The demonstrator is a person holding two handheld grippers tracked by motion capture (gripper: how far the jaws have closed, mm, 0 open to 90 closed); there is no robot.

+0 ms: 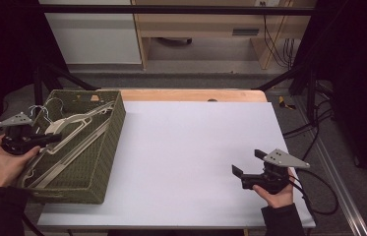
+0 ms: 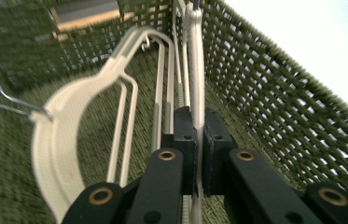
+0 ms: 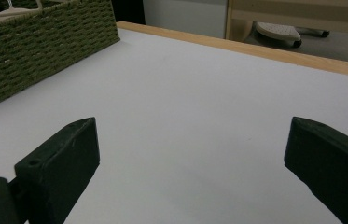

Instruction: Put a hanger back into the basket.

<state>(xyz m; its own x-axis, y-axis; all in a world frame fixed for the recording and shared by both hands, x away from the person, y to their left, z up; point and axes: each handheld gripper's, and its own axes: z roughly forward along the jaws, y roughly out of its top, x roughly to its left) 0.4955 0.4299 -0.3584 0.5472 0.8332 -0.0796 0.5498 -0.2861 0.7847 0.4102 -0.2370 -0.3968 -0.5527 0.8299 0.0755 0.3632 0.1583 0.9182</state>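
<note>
High view first: I have the left gripper (image 1: 53, 138) down inside the green woven basket (image 1: 114, 123) at the left edge of the table, and the right gripper (image 1: 247, 163) near the front right corner of the white tabletop (image 1: 191, 147), well apart from the basket. 2 hands hold them, the left hand (image 1: 6, 162) beside the basket's near left wall, the right hand (image 1: 279, 194) low at the table's front edge.

From the left gripper view I read the grip clearly. The jaws are pinched almost together on the thin bar of a cream plastic hanger (image 2: 196, 70), which runs straight up between the 2 pads and away toward the far end of the basket. A second cream hanger (image 2: 69, 126) lies to the left of it on the basket floor, its curved shoulder close to the camera and its wire hook (image 2: 3, 95) sticking out to the left. The basket's woven wall (image 2: 293, 107) rises on the right side of that view.

In the right gripper view the jaws stand wide apart with nothing between them, just bare tabletop (image 3: 185, 107). The basket (image 3: 36, 51) sits at the upper left of that view, with the table's wooden edge strip (image 3: 274, 51) beyond.
</note>
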